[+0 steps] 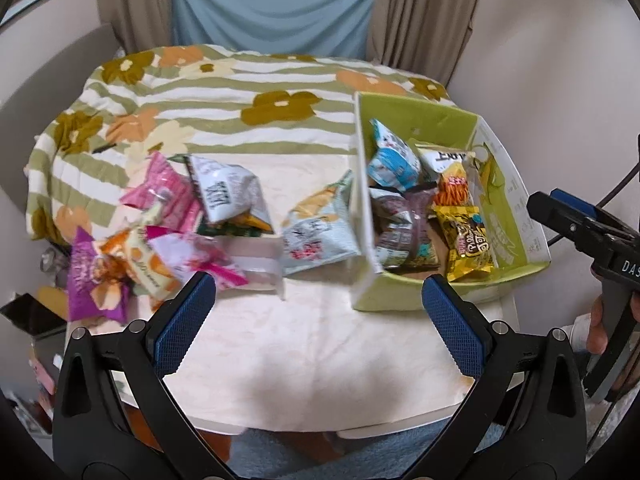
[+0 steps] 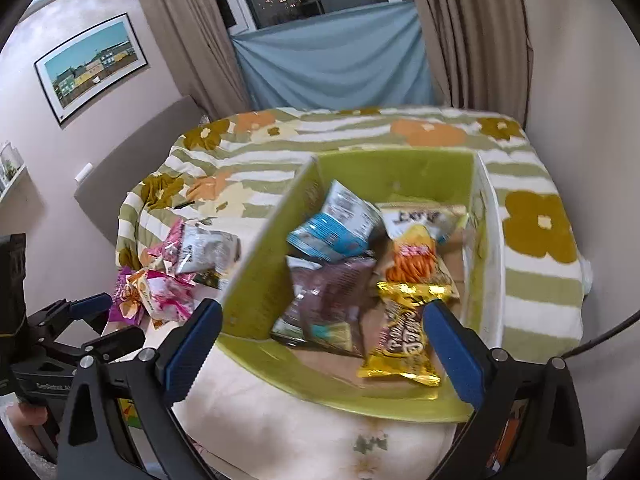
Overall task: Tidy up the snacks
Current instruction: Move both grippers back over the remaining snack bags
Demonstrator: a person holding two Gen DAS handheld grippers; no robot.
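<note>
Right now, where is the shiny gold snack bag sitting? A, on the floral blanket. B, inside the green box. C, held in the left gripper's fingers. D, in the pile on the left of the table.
B: the gold snack bag lies inside the green box near its front wall, beside the brown bag, while both grippers are open and hold nothing.

A home bedroom: floral bedspread [image 2: 520,216]; curtains [image 2: 460,28]; framed picture [image 2: 90,66].
</note>
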